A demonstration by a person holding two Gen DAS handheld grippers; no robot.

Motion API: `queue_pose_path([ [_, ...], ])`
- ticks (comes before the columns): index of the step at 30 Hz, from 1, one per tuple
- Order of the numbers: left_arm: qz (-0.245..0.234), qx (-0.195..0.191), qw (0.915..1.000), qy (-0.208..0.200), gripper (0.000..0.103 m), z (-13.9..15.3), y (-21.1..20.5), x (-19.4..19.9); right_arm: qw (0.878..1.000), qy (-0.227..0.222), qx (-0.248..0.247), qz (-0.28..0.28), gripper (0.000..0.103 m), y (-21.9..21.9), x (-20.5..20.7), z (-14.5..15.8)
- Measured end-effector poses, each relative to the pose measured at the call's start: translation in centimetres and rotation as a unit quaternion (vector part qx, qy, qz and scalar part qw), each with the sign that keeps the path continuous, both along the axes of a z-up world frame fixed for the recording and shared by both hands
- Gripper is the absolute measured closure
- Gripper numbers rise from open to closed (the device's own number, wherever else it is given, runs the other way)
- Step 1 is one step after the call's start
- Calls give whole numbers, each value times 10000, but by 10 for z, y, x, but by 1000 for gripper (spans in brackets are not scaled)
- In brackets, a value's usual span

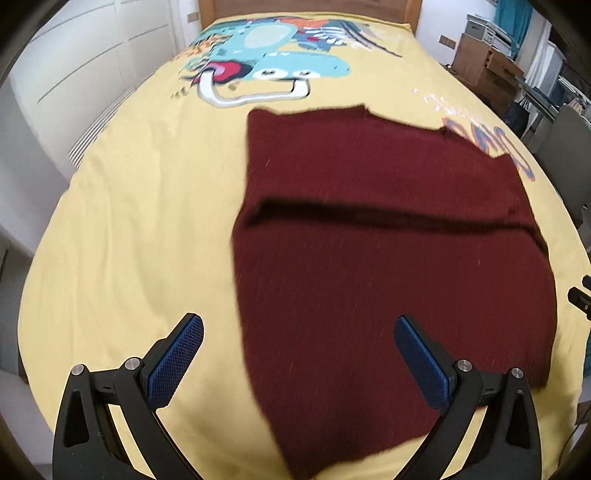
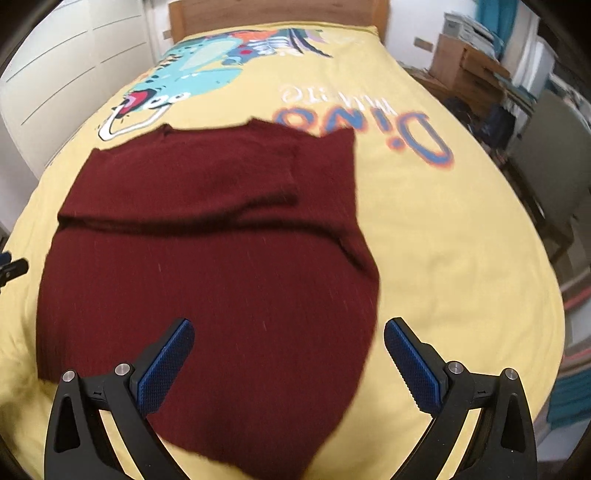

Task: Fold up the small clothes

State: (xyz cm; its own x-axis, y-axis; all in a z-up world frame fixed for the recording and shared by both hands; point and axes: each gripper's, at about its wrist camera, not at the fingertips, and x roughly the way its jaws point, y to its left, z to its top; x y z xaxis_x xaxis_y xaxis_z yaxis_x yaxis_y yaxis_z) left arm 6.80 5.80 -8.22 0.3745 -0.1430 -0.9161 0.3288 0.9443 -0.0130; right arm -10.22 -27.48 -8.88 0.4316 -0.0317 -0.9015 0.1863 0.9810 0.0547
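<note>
Mostly yellow dinosaur-print bedspread (image 1: pixel 129 221), wooden headboard (image 2: pixel 277 14), white wardrobe doors (image 1: pixel 92 55)

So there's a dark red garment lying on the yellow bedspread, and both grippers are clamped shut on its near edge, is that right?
Not quite. The dark red garment does lie on the yellow bedspread, but neither gripper is shut on it. The left wrist view shows the left gripper with jaws wide apart, and the right wrist view shows the right gripper equally open, holding nothing.
</note>
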Motion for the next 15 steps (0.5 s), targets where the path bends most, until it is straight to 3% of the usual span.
queue_pose_path([
  [8, 360, 288, 9980, 443, 1, -42, 24, -31, 9971, 505, 205, -525, 0, -14, -44, -39],
  [15, 431, 173, 9955, 821, 1, -77, 18, -47, 9937, 829, 421, -618, 0, -13, -53, -63],
])
